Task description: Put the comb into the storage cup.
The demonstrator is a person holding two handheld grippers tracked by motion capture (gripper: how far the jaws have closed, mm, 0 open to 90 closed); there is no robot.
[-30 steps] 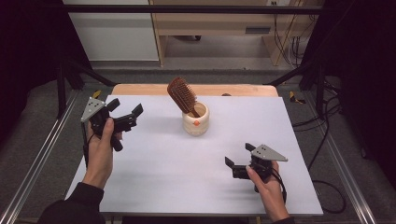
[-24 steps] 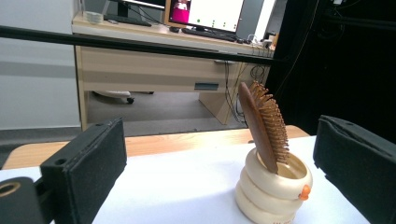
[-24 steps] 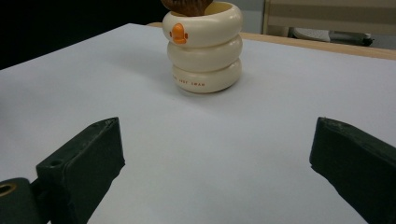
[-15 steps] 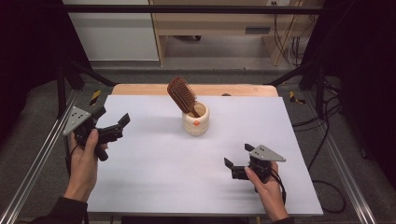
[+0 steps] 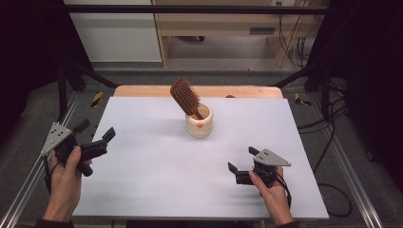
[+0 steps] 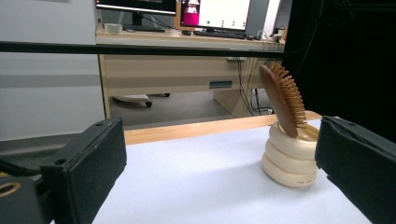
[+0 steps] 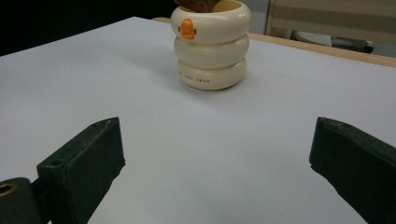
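A cream ringed cup (image 5: 199, 125) with an orange mark stands upright near the middle back of the white table (image 5: 157, 180). A brown wooden hairbrush (image 5: 186, 97) leans in it, bristled head up and tilted left. The cup (image 6: 291, 156) and brush (image 6: 283, 99) show ahead at the right in the left gripper view. The cup (image 7: 210, 45) sits ahead in the right gripper view. My left gripper (image 5: 95, 132) is open and empty at the table's left edge. My right gripper (image 5: 242, 159) is open and empty, low over the front right of the table.
A wooden strip (image 5: 142, 90) runs along the table's far edge. Metal frame rails (image 5: 28, 175) flank both sides. Beyond stand a wooden desk (image 6: 177, 70) with monitors (image 6: 215, 11), and cables (image 5: 328, 137) lie on the floor at the right.
My left gripper has drawn back toward the front left, from over the table's back left to its left edge. The right gripper, cup and brush have stayed put.
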